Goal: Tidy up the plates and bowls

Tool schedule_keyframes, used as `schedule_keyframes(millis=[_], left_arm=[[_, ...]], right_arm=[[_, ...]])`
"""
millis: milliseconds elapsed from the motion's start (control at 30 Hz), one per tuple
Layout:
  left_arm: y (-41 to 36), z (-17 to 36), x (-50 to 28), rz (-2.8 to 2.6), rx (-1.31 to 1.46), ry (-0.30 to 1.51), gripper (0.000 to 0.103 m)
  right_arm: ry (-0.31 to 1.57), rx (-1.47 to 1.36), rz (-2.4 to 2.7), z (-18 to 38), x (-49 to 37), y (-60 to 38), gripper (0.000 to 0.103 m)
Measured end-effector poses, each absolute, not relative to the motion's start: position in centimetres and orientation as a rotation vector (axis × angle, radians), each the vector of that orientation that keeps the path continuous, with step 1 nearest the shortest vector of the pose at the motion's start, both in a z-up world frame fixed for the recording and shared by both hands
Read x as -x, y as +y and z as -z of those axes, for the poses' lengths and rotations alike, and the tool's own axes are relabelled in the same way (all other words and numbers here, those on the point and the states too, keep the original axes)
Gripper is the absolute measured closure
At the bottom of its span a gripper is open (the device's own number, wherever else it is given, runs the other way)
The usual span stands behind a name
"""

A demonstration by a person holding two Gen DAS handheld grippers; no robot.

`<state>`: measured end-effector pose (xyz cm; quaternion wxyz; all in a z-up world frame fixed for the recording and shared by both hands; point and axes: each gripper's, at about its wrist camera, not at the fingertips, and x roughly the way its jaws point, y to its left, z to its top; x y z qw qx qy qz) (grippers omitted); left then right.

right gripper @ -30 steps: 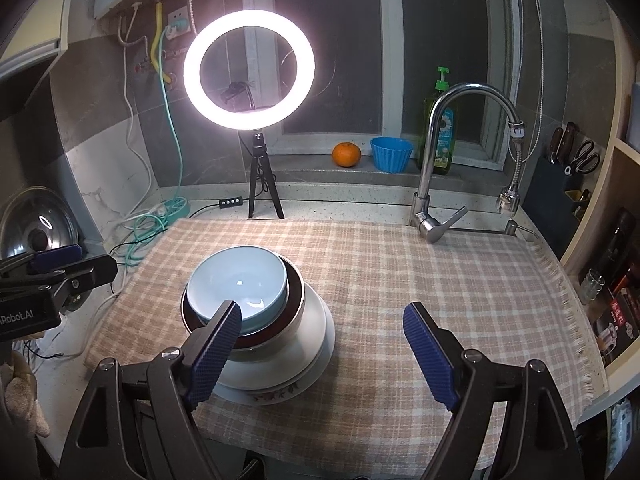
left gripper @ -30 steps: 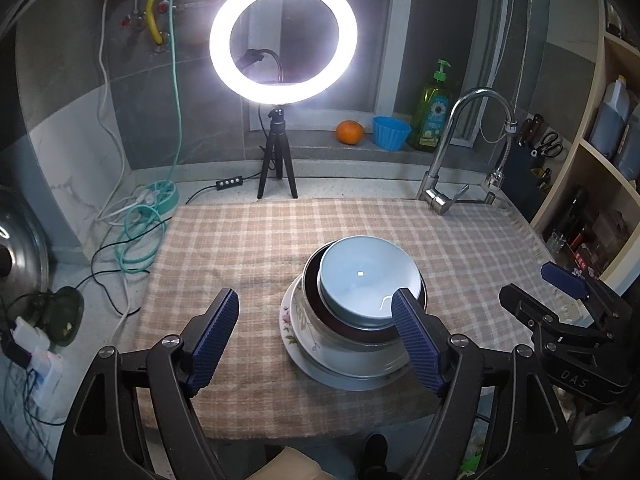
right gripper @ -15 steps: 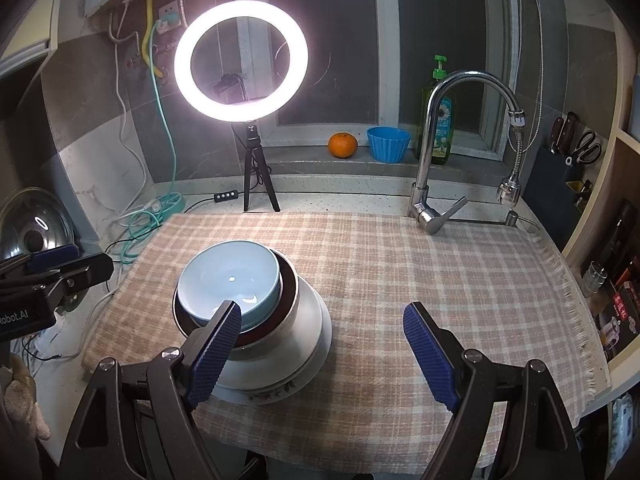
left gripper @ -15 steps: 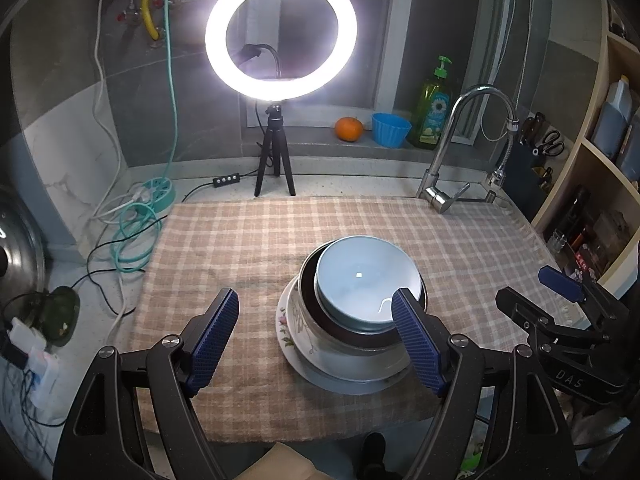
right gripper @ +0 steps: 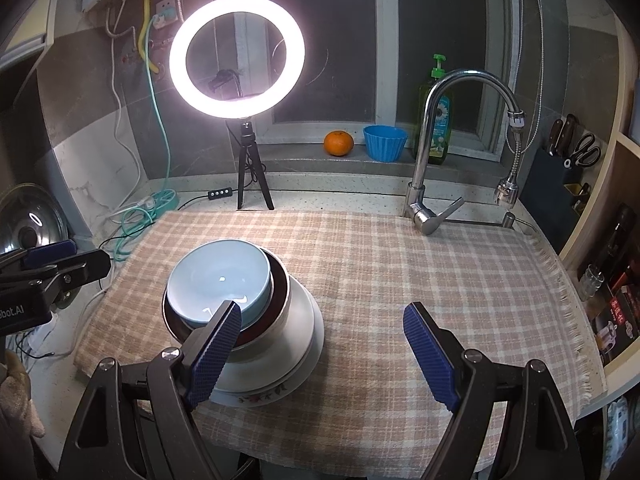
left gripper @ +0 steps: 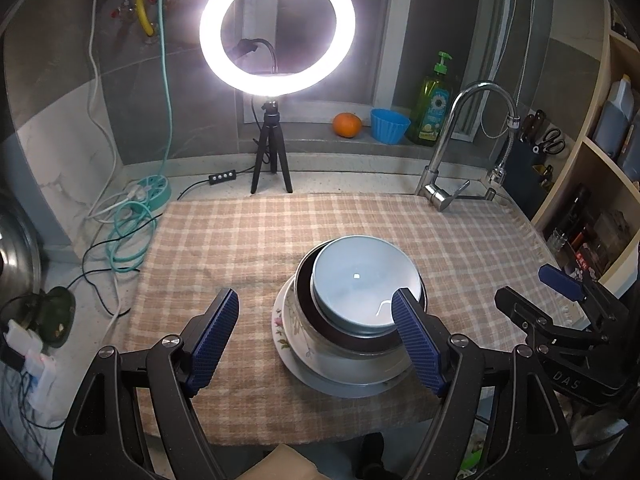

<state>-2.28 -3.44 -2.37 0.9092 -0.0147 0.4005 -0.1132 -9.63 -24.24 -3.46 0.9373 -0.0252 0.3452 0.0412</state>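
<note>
The dim kitchen is lit by a glaring ring light (left gripper: 277, 26). Corners are darkened and edges bent by fisheye distortion. Focus is kept sharp.

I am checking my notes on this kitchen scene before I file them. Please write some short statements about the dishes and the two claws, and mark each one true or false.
1. The light blue bowl sits on top of the stack. True.
2. The stack stands on bare stone. False: it stands on the checked cloth.
3. The right claw is shut on a plate. False: it is open and holds nothing.
4. The left claw is open and empty. True.
5. An orange lies beside the blue cup on the sill. True.
</note>
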Motion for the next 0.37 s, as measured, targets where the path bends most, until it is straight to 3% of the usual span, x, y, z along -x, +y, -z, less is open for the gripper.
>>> schedule_keyframes(millis=[367], left_arm=[[-3.36, 2.43, 2.08, 0.225, 0.030, 0.814, 0.024]], right_arm=[[0.716, 0.059, -0.091, 3.78, 9.24, -24.16, 0.023]])
